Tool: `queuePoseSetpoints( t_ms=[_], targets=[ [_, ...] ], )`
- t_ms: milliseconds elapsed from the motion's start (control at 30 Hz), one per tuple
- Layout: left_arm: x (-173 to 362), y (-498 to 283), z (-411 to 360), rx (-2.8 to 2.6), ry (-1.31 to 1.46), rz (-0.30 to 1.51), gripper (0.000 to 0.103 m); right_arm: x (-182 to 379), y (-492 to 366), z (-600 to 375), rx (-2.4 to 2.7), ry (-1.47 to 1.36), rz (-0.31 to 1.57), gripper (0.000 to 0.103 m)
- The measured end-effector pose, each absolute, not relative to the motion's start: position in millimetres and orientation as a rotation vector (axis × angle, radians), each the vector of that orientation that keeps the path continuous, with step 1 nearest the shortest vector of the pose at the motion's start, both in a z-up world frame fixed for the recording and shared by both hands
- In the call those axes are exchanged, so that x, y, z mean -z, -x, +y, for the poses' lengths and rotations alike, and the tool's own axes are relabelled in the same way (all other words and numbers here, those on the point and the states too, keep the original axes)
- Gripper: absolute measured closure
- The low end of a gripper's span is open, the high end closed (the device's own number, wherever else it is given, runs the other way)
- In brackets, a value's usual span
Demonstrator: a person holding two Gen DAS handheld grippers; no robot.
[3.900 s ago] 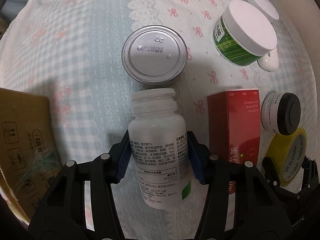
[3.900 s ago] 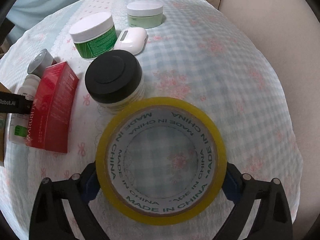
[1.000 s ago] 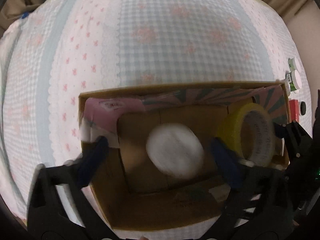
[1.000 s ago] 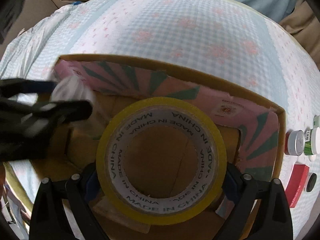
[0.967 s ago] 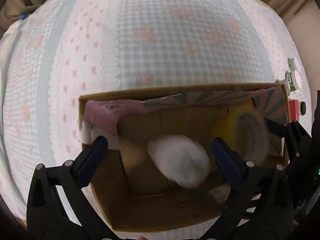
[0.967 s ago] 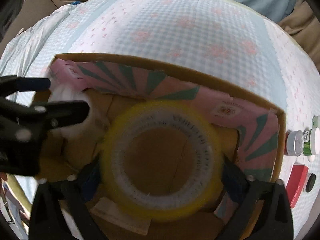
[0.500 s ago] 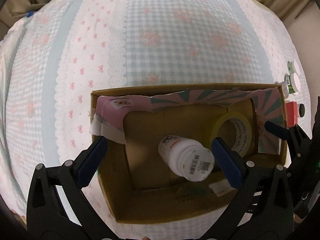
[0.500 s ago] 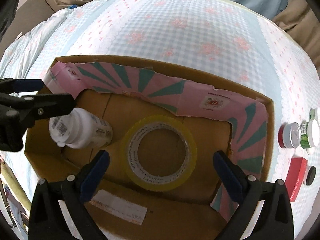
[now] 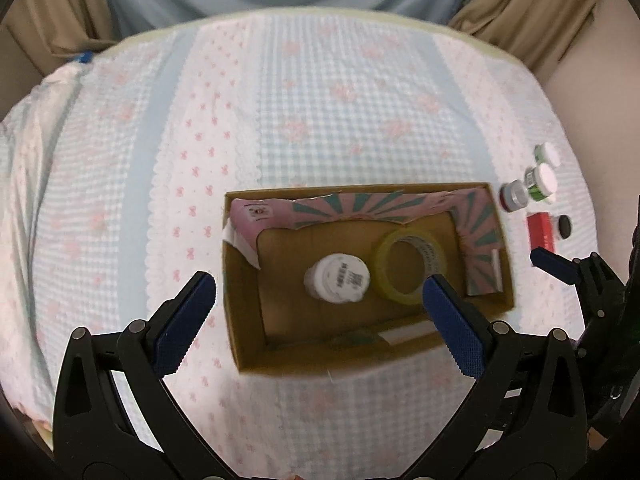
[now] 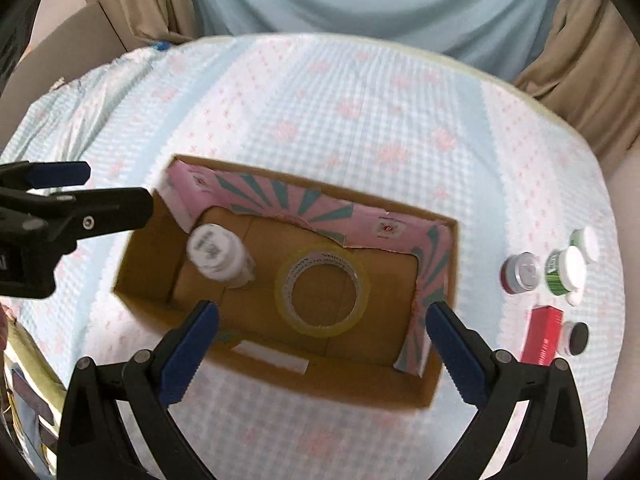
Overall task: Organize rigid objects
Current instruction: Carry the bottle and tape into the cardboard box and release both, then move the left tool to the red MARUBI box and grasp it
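Observation:
An open cardboard box (image 9: 404,354) (image 10: 152,248) with pink and teal flaps sits on the checked cloth. Inside it a white pill bottle (image 9: 337,278) (image 10: 218,258) stands next to a yellow tape roll (image 9: 410,266) (image 10: 322,290). My left gripper (image 9: 316,316) is open and empty, high above the box's near side. My right gripper (image 10: 320,340) is open and empty, high above the box, and shows at the right edge of the left wrist view (image 9: 560,268).
To the right of the box stand a red box (image 9: 542,230) (image 10: 544,336), a black-lidded jar (image 9: 565,224) (image 10: 578,338), a silver-topped can (image 9: 514,196) (image 10: 524,272), and white-lidded green jars (image 9: 542,180) (image 10: 566,270). Curtains hang behind the table's far edge.
Both grippers opened, dropping the bottle and tape roll into the box, then rose away. The bottle went from lying tilted to standing upright.

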State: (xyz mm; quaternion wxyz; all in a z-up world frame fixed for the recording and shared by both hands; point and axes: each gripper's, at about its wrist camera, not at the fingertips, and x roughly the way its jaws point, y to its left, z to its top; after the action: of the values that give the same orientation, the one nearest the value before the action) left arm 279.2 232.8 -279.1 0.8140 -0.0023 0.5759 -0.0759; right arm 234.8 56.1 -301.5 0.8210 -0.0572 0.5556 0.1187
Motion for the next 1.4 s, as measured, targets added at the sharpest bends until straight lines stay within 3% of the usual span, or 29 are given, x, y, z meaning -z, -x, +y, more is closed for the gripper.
queuePoseSetpoints(
  t_ms=[367, 700, 1033, 1400],
  targets=[
    [188.2, -209.2, 205.8, 0.207, -0.027, 1.069, 0.0, 204.5, -171.2, 14.0, -0.14, 0.034, 1.041, 0.0],
    [150.5, -169.9, 107.7, 0.224, -0.042, 0.99, 0.0, 168.5, -142.0, -97.5, -0.047, -0.001, 1.011, 0.0],
    [164.1, -161.9, -31.9, 0.155, 0.039, 1.028, 0.0, 172.9, -144.1, -246.9, -0.103, 0.085, 0.963, 0.0],
    [233.7, -190.5, -142.2, 0.181, 0.057, 1.16, 0.0, 220.6, -200.4, -345.8, -0.156, 0.116, 1.035, 0.0]
  ],
)
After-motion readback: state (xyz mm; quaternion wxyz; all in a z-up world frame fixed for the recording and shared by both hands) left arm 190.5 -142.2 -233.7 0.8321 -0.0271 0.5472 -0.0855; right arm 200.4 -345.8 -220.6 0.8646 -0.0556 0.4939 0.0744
